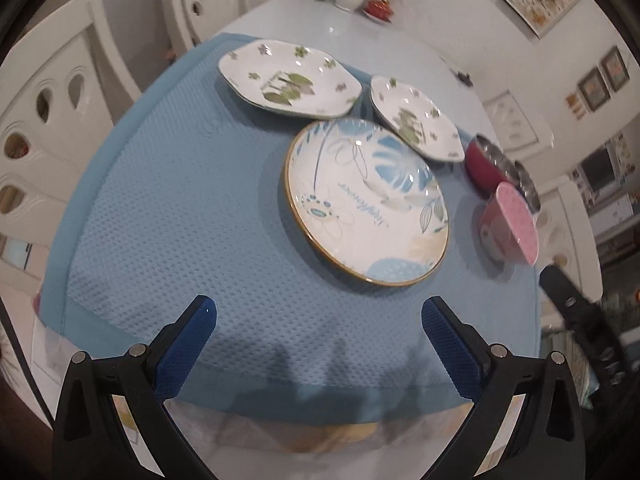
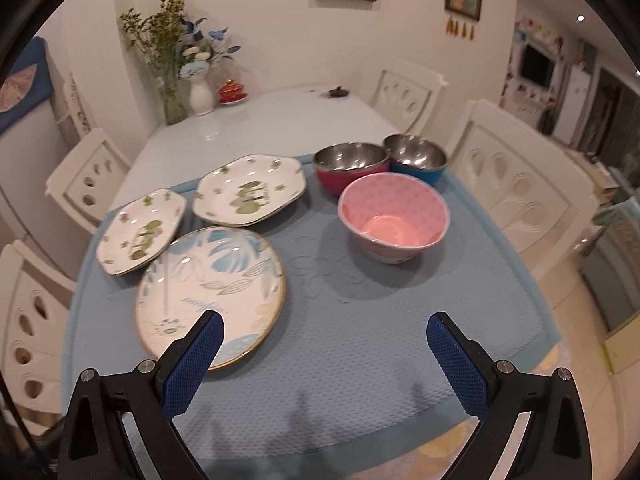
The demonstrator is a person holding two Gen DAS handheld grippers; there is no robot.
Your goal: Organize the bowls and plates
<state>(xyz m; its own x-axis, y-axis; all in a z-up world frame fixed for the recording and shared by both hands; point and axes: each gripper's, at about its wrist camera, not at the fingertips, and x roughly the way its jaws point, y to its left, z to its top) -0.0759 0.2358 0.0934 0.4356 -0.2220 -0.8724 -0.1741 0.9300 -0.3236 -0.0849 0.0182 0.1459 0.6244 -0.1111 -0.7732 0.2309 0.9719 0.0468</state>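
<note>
Both tongs are held apart and empty: the left gripper (image 1: 319,326) and the right gripper (image 2: 325,336) over the blue mat (image 2: 360,344). A round plate (image 2: 210,296) is flanked by two green-patterned plates (image 2: 142,230) (image 2: 249,190); a pink bowl (image 2: 394,216) is set near a red bowl (image 2: 350,166) and a blue bowl (image 2: 416,158), which are seen touching.

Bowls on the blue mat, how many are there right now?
3. The pink bowl stands nearest, right of the plates. Behind it sit the red steel bowl and the blue steel bowl, side by side at the mat's far edge. None looks hidden.
</note>
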